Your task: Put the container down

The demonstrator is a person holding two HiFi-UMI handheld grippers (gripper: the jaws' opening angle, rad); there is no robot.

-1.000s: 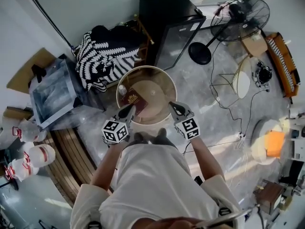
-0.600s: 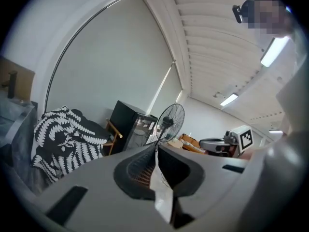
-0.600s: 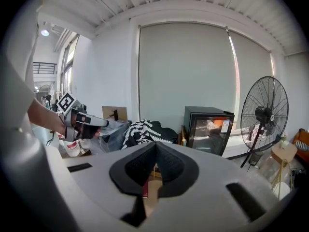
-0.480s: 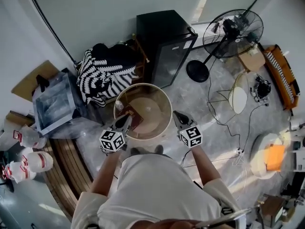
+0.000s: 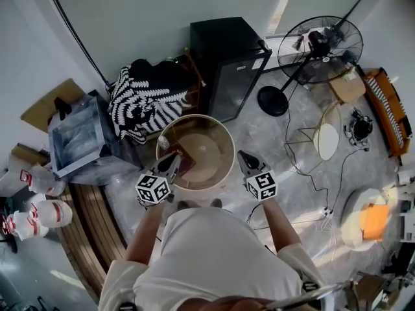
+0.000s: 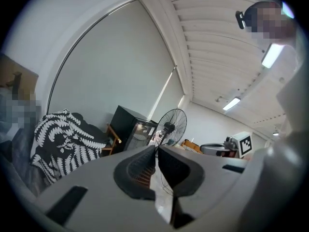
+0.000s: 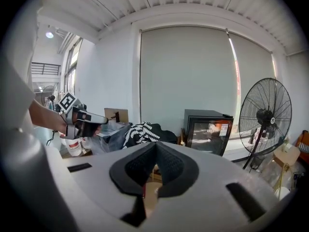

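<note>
Left tongs [image 5: 172,162] and right tongs [image 5: 242,156] clamp shut on opposite rims of the round container [image 5: 209,149], mid-frame in the head view; only the left gripper view shows its thin wall pinched.

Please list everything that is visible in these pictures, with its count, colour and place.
container: one, beige, in front of the person
booklet: one, dark red, inside the container
fridge: one, black, at the wall
fan: one, black, right of the fridge
cloth: one, black-and-white, left of the fridge
jugs: several, white with red, far left
left gripper: one, grey, shut on the container's rim
right gripper: one, grey, shut on the opposite rim
</note>
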